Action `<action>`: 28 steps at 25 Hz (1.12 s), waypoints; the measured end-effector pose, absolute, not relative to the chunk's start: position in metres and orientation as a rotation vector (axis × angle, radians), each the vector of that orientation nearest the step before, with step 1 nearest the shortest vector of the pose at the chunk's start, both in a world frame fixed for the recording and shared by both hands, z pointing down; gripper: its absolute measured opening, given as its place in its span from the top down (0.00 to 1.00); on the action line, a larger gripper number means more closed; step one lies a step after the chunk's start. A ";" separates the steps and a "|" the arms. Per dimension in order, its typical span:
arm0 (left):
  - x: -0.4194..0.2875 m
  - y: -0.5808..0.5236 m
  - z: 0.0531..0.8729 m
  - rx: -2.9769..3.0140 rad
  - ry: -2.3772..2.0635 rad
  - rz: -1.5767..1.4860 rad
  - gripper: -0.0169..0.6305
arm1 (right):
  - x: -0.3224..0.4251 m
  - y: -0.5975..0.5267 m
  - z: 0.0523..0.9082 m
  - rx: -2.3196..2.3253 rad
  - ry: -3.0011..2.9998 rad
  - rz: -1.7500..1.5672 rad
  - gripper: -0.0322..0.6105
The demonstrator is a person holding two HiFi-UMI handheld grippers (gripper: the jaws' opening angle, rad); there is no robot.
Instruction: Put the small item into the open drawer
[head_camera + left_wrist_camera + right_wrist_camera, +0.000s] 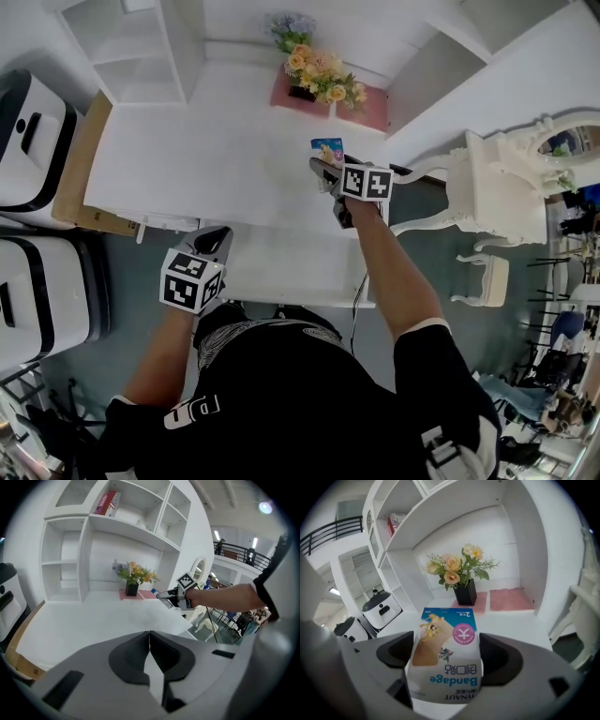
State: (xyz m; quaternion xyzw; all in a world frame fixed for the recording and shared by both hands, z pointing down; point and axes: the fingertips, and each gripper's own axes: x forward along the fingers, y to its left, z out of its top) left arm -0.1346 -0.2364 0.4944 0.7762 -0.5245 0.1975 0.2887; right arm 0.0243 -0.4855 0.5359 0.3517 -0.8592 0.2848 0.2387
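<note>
Near the tabletop's (187, 159) front edge, the left gripper (216, 236) is held with its jaws shut together and nothing between them. To its right, what is judged to be the open drawer (295, 272) is seen drawn out from that front edge. Further right, over the tabletop toward its right edge, the bandage box (446, 648) is clamped by its long sides in the right gripper (325, 171). The box is judged light, thin-walled, easily crushed and rather slick. A gentle grip across those sides is advised.
</note>
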 end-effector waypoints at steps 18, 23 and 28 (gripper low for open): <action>-0.088 -0.238 0.508 2.160 -1.248 0.592 0.95 | 0.071 -0.368 0.510 1.052 -2.474 0.983 0.28; -0.080 -0.239 0.522 2.157 -1.210 0.629 0.95 | 0.080 -0.351 0.522 1.065 -2.454 0.990 0.28; -0.070 -0.236 0.538 2.162 -1.152 0.679 0.95 | 0.084 -0.333 0.542 1.068 -2.418 1.032 0.28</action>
